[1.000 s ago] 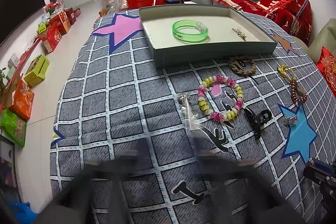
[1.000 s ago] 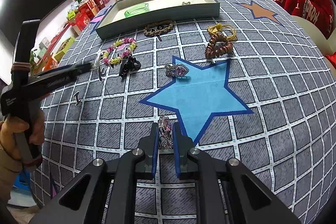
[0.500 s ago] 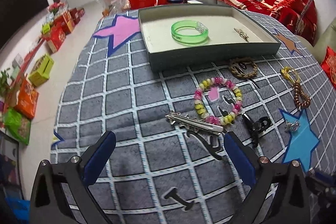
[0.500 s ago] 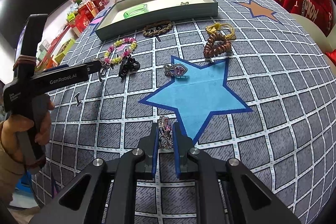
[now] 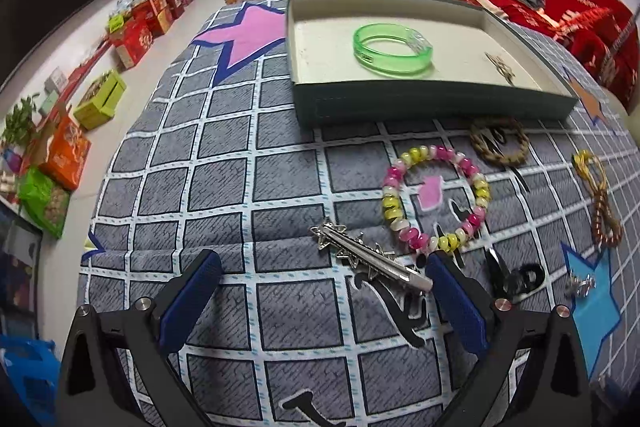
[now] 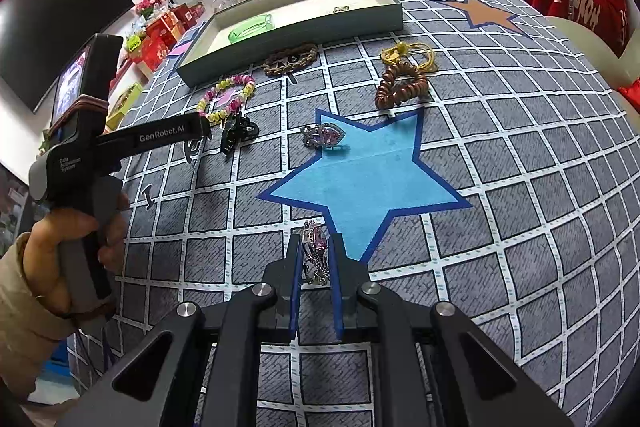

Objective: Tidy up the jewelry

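Note:
My left gripper (image 5: pixel 322 281) is wide open just above the table, with a silver star hair clip (image 5: pixel 368 261) lying between its fingers, close to the right fingertip (image 5: pixel 442 277). My right gripper (image 6: pixel 316 251) is shut on a purple jewelled hair clip (image 6: pixel 314 249) low over the cloth. The grey tray (image 5: pixel 424 103) at the back holds a green bangle (image 5: pixel 392 49) and a small metal piece (image 5: pixel 500 67). A pink and yellow bead bracelet (image 5: pixel 434 201) lies in front of the tray.
On the cloth lie a woven brown bracelet (image 5: pixel 498 143), a black claw clip (image 5: pixel 516 275), a brown coil hair tie with yellow cord (image 6: pixel 402 85) and a purple heart brooch (image 6: pixel 326 137). The left hand-held device (image 6: pixel 92 151) stands at the left. Boxes line the floor left.
The left gripper has opened wide and come down toward the table, so the silver hair clip now lies between its fingers. The right gripper has stayed shut on the purple clip.

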The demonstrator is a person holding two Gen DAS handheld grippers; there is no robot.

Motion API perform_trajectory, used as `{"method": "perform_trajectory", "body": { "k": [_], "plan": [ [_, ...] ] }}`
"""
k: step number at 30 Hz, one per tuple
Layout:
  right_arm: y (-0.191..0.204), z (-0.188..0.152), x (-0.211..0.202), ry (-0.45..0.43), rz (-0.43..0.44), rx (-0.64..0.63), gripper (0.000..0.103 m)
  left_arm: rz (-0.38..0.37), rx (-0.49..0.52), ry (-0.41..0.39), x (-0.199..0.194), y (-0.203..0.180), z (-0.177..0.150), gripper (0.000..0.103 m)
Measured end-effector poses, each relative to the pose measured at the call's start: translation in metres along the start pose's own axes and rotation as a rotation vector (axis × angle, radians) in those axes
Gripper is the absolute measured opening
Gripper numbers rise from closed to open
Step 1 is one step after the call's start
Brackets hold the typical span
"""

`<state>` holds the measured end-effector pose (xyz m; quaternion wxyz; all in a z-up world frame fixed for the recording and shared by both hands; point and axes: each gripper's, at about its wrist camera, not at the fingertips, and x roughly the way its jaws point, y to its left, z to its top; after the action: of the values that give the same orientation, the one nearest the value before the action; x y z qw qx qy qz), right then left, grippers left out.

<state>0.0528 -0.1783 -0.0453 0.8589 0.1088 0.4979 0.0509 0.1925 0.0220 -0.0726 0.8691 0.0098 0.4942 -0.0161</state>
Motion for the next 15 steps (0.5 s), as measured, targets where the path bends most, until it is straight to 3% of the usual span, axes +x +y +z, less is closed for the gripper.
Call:
{"method": "perform_trajectory", "body": {
  "k": [1,2,3,5,7,11,15],
  "plan": [
    [0.000,0.000,0.000,-0.001,0.001,0.002,0.014,-0.013,-0.004,-0.006,-0.001,0.001,0.000,0.102],
    [-0.001,0.000,-0.001,-0.002,0.003,0.003,0.014,-0.017,0.016,-0.025,-0.006,-0.001,0.000,0.086],
    [-0.001,0.000,0.000,-0.002,0.004,0.003,0.014,-0.029,0.036,-0.035,-0.008,-0.003,0.000,0.061],
    [-0.001,0.001,-0.001,-0.005,0.007,0.002,0.014,-0.048,0.093,-0.034,-0.013,-0.008,-0.001,0.035],
    [0.000,0.001,-0.003,-0.012,0.007,-0.001,0.014,-0.069,0.113,-0.035,-0.017,-0.008,-0.004,0.034],
    [0.000,0.002,-0.005,-0.022,0.012,-0.006,0.014,-0.180,0.093,-0.044,-0.028,0.005,-0.017,0.034],
    [0.000,0.005,-0.005,-0.027,0.015,-0.008,0.014,-0.219,0.100,-0.047,-0.039,0.011,-0.025,0.034]
  ]
}}
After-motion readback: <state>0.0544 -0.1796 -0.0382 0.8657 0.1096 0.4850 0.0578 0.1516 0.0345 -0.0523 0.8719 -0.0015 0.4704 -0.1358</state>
